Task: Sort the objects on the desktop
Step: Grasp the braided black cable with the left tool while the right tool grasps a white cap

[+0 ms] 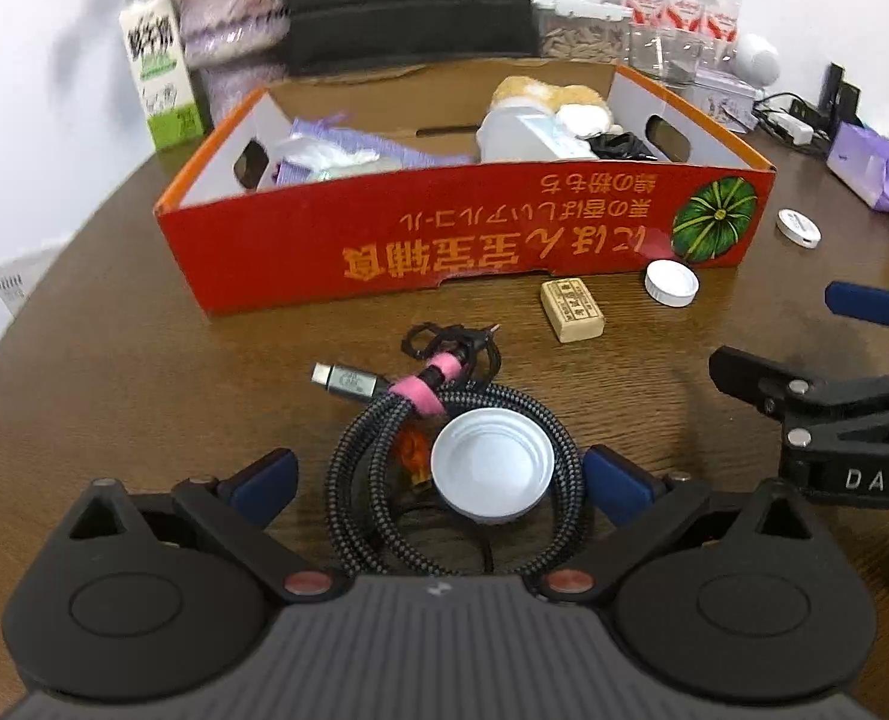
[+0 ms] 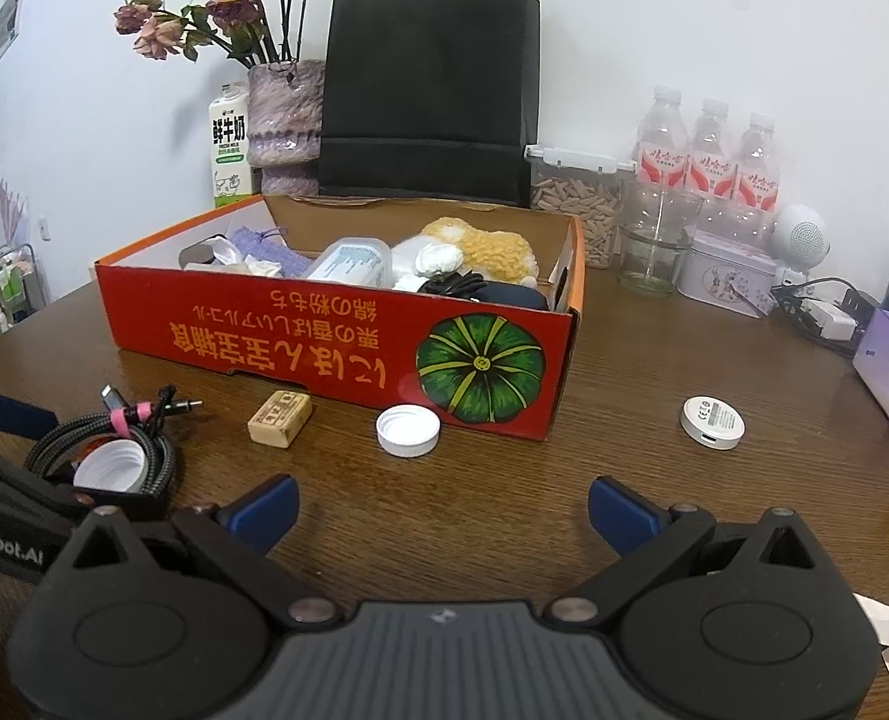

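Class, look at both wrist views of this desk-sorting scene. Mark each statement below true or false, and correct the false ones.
1. A white cap rests on the coiled cable. True.
2. The red box is empty. False: it already holds several items.
3. The left gripper is clamped shut. False: its jaws stand open around cable and cap.
4. The small tan block lies on the table outside the box. True.
5. The right gripper holds nothing. True.
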The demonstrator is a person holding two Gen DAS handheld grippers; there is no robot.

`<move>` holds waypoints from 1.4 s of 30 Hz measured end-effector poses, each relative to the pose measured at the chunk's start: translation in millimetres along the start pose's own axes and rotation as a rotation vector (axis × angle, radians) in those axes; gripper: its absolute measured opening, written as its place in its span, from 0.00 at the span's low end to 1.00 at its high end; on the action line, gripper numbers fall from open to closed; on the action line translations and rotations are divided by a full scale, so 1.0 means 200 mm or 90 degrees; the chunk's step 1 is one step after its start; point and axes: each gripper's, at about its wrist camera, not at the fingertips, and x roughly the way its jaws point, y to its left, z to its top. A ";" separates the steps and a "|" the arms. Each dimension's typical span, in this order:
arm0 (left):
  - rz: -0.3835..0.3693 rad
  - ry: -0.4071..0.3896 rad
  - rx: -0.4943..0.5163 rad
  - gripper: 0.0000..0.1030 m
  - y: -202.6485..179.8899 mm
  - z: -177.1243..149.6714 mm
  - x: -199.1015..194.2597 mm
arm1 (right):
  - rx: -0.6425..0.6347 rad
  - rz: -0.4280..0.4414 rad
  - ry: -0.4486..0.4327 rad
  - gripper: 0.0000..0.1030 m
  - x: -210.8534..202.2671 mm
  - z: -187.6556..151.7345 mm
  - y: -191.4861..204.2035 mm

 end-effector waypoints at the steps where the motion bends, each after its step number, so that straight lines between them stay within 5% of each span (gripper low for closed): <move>1: -0.007 0.008 -0.013 1.00 0.01 0.00 0.00 | 0.000 0.000 0.000 1.00 0.00 0.00 0.00; 8: -0.044 0.017 -0.040 1.00 0.03 -0.03 -0.02 | -0.004 0.001 0.000 1.00 0.00 0.00 0.00; 15: -0.026 0.013 -0.007 1.00 0.00 -0.04 -0.01 | -0.005 0.001 0.000 1.00 0.00 0.00 0.01; 18: -0.024 -0.008 -0.005 0.87 -0.01 -0.05 -0.03 | -0.004 0.001 0.000 1.00 0.00 0.00 0.01; 42: -0.042 -0.139 -0.058 0.85 0.15 -0.05 -0.24 | -0.015 -0.007 -0.010 1.00 -0.01 0.00 0.03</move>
